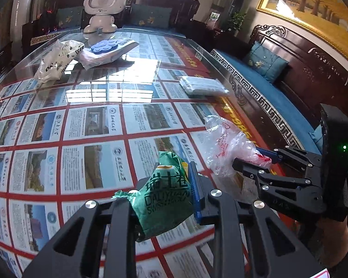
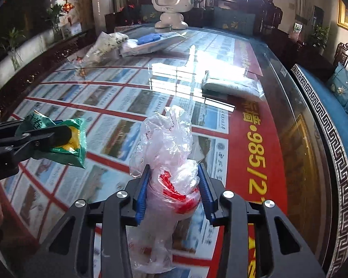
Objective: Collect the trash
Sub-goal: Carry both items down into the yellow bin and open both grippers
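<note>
Two pieces of trash in your grip above the glossy table [image 2: 278, 120]: your left gripper [image 1: 164, 199] pinches one crinkled green wrapper [image 1: 164, 197], your right gripper [image 2: 174, 192] clamps one crumpled clear plastic bag [image 2: 167, 143]; one flat white packet [image 2: 232, 86] lies beyond.

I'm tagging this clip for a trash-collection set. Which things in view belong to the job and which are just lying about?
In the job:
- green snack wrapper, gripped in the left gripper
- clear plastic bag, gripped in the right gripper

Lying about, possibly trash too:
- white printed bag
- flat packet with a blue flower shape
- sealed white packet
- white robot toy
</note>
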{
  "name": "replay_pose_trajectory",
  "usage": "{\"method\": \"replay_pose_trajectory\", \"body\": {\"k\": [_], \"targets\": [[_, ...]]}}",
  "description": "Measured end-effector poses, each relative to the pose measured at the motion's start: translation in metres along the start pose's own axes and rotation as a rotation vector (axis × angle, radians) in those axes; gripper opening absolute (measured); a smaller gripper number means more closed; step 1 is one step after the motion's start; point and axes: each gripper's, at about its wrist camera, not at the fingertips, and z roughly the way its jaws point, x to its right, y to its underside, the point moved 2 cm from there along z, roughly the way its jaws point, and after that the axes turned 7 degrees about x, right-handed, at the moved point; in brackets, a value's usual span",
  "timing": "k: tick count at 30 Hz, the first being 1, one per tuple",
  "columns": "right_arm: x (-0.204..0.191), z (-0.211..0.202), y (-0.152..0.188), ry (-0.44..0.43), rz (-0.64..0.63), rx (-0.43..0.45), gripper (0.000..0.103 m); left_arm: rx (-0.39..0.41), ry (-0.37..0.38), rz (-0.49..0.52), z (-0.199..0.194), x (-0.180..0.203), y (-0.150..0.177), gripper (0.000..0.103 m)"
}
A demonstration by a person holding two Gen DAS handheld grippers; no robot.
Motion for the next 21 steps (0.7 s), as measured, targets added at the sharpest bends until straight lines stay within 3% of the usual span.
{"method": "replay_pose_trajectory", "body": {"k": [6, 13, 21], "targets": [[-0.012, -0.065, 0.011, -0.034, -0.01, 0.084, 0.038, 0.048, 0.001, 0.075, -0.051, 0.032, 0.021, 0.024], [-0.03, -0.169, 0.04, -0.048, -0.017, 0.179, 0.038, 0.111, 0.032, 0.163, -0.142, 0.078, 0.074, 0.024], [-0.056, -0.275, 0.141, -0.122, 0.047, 0.228, 0.038, 0.105, 0.1, 0.222, -0.223, 0.118, 0.159, 0.024]]}}
